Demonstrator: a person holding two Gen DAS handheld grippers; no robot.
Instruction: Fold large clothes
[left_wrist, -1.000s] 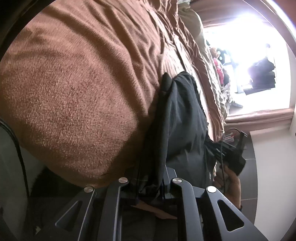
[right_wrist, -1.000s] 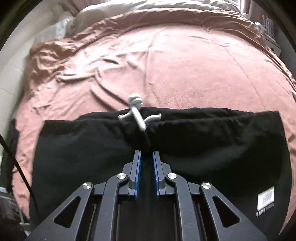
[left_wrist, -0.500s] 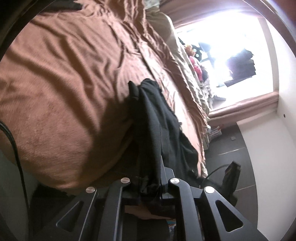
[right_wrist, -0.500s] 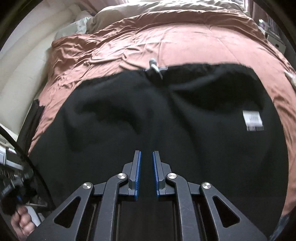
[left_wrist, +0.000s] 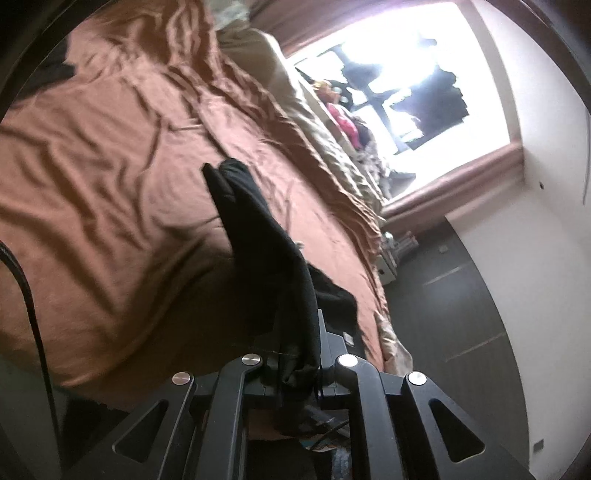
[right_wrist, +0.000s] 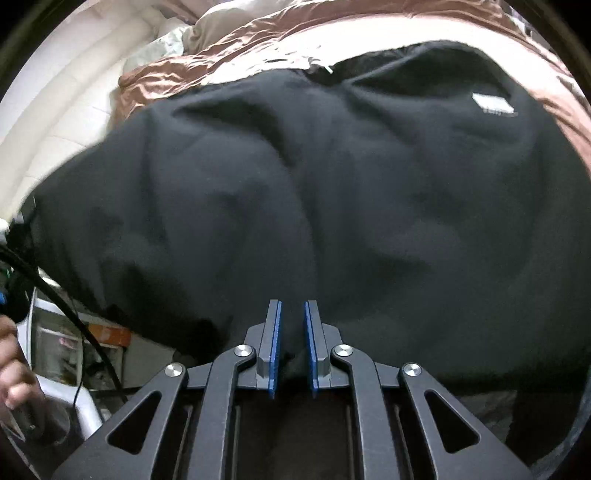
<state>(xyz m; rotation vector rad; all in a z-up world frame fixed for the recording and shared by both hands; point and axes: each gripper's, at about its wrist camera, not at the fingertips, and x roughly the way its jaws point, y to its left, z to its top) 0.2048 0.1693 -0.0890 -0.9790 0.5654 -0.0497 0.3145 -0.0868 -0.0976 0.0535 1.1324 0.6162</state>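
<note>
A large black garment (right_wrist: 314, 192) with a white label (right_wrist: 493, 103) and a pale drawstring (right_wrist: 319, 67) hangs stretched over the brown bedspread (right_wrist: 258, 40). My right gripper (right_wrist: 292, 314) is shut on its near edge. In the left wrist view my left gripper (left_wrist: 295, 354) is shut on a bunched edge of the same black garment (left_wrist: 258, 240), which runs away from me as a narrow raised ridge above the bedspread (left_wrist: 110, 166).
The bed's right edge drops to a dark floor (left_wrist: 461, 302) by a white wall. A bright window (left_wrist: 424, 74) and a beige duvet (left_wrist: 314, 122) lie beyond the bed. A hand (right_wrist: 16, 373) and a black cable (right_wrist: 74, 317) show at lower left.
Both grippers have lifted the garment off the bed. It fills far more of the right wrist view, its top edge moving up the frame. The left view has swung towards the window.
</note>
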